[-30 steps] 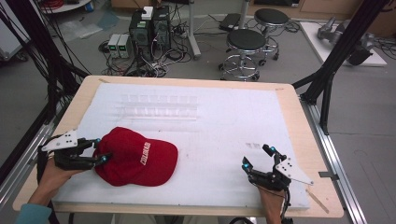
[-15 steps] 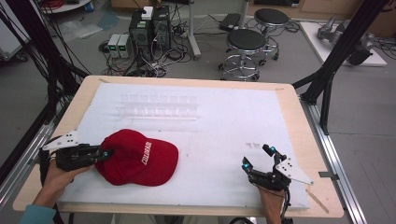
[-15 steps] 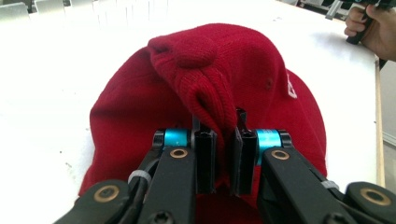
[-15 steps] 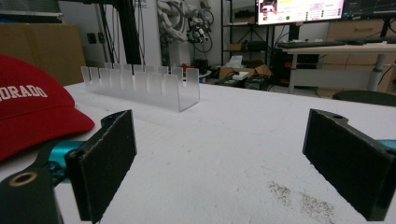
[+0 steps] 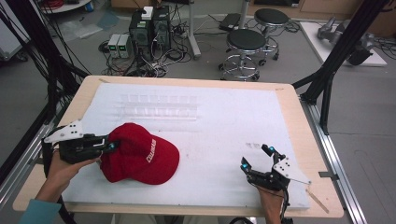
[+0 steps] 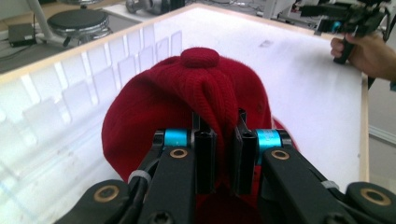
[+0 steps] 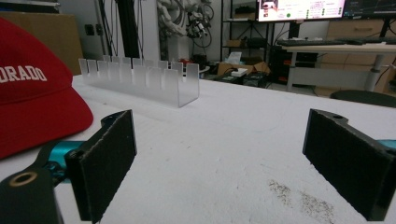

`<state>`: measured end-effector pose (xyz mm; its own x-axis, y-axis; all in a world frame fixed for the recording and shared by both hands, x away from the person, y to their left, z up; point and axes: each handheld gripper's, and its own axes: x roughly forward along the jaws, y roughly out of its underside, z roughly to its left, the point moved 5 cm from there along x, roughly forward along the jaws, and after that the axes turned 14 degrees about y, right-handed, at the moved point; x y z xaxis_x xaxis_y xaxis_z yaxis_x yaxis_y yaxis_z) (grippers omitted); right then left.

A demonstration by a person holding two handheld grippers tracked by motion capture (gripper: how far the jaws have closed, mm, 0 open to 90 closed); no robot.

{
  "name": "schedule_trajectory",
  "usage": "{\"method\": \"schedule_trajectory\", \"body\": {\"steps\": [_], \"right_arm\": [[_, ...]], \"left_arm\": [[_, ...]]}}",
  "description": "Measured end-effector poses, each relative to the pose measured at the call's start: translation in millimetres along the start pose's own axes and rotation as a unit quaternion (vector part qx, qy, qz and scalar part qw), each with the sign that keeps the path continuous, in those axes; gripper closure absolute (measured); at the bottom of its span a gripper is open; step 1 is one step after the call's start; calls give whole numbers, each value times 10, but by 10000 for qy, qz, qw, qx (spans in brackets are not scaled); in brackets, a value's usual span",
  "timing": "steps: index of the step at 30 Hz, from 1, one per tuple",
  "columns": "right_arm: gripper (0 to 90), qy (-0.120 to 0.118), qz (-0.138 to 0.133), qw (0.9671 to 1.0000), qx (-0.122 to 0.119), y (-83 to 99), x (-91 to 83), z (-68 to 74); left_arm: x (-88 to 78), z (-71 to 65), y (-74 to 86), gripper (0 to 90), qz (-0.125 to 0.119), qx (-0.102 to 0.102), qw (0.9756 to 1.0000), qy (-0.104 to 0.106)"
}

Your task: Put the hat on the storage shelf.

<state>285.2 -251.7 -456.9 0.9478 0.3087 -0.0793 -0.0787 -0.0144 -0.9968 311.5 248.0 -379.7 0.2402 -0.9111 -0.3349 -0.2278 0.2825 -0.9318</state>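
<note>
Because our left gripper pinches only a thin fold of the red cap, it may slip free; right gripper spread, idle.

Red knit cap, white lettering on front, table's 8 o'clock; back pinched up off white mat, brim toward 4 o'clock.
</note>
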Motion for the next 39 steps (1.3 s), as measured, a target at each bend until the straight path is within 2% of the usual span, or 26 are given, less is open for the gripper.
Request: {"method": "schedule_trajectory", "body": {"steps": [1, 5, 7, 12, 13, 19, 21, 23, 28, 33, 37, 39], "right_arm": [[87, 21, -38, 10000, -13, -3, 3, -6], [87, 0, -51, 10000, 30, -3, -10, -3], [87, 6, -61, 10000, 10, -4, -8, -1], [87, 17, -38, 10000, -25, -2, -8, 8], [87, 12, -26, 10000, -13, -3, -6, 8], [87, -30, 96, 9999, -22, -3, 16, 9], [87, -91, 39, 9999, 22, -11, 27, 24], [87, -177, -5, 9998, 126, -24, 44, 55], [86, -281, 15, 9996, 89, -69, 110, 156], [87, -565, -68, 9983, -141, -217, 169, 341], [87, -659, -102, 9977, -156, -289, 181, 400], [87, -795, -107, 9967, -113, -352, 199, 451]], "left_arm": [[33, -17, -79, 825, -10, 77, 10000, 12], [60, -28, -174, 826, -51, 159, 9999, -7], [84, -42, -270, 825, -130, 254, 9996, -63], [149, -75, -405, 825, -208, 322, 9993, -43], [192, -96, -469, 825, -211, 388, 9990, 11], [307, -151, -611, 825, -180, 526, 9983, 144], [390, -190, -687, 825, -184, 600, 9977, 258], [420, -204, -708, 825, -192, 613, 9975, 288], [602, -263, -774, 825, -273, 638, 9966, 444], [764, -314, -802, 825, -183, 698, 9954, 626], [848, -339, -824, 825, -139, 713, 9951, 673], [887, -354, -841, 825, -79, 761, 9947, 693]]}}
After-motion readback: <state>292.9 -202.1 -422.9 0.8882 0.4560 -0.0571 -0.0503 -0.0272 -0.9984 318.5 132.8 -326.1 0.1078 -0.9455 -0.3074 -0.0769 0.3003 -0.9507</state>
